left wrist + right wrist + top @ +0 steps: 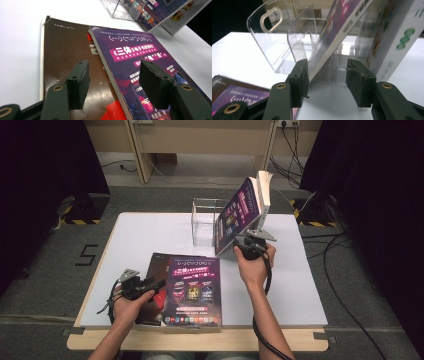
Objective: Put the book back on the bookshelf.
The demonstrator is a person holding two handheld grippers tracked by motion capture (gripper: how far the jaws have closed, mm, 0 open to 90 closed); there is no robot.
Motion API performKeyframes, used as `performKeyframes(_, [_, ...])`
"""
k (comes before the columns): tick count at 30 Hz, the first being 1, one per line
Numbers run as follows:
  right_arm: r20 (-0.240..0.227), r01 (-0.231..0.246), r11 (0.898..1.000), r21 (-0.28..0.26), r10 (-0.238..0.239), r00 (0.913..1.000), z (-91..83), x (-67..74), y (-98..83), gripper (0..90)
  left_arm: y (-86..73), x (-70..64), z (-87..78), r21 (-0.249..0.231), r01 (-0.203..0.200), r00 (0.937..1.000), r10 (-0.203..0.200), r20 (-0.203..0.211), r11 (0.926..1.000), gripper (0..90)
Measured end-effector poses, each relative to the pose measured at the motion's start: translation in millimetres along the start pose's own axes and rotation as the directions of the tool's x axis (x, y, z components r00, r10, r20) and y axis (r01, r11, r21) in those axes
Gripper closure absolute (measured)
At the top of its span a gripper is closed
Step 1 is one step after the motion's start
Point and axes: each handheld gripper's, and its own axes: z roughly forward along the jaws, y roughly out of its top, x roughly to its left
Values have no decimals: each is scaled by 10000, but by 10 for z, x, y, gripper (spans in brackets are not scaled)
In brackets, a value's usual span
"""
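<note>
Item 1: purple-cover book (239, 215), tilted, leaning back into the clear acrylic rack (205, 222) at far centre of the white table (135, 240). In the right gripper view we see its lower edge (329, 47) slanting down to just beside the left jaw pad; whether pad touches it, we can't tell. A white-spined book (264, 187) stands behind it, also leaning.

Item 2: right gripper (248, 246), held in right hand (256, 265), at the foot of the tilted book. Jaws spread apart w/ a wide gap; nothing pinched between pads, book edge off to one side.

Item 3: flat purple book (194, 290), near edge of table, face up. It overlaps a dark brown book (157, 265) lying under it to the left; the brown one (65, 50) sticks out at left & far side.

Item 4: left gripper (150, 286), in left hand (131, 305), low over the two flat books. Jaws apart, one pad over brown cover, other over purple cover (130, 57); not clamped on either. Red patch (115, 112) visible btw. them.
</note>
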Motion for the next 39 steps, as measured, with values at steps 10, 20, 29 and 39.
performKeyframes(10, [-297,-172,9974,697,193,9994,-62,19,-126,527,-13,0,21,162,-23,10000,23,11,9999,406])
performKeyframes(20, [-692,-520,9872,1509,630,9956,-88,31,-271,533,-10,-7,50,281,-63,10000,62,44,9996,401])
performKeyframes(29, [-998,-457,9744,2200,691,9926,-42,90,-408,546,15,-60,113,458,-166,9997,158,175,9988,401])
performKeyframes(39, [-1467,-229,9513,3075,712,9866,87,193,-541,569,40,-75,271,1051,128,9998,-146,165,9944,404])
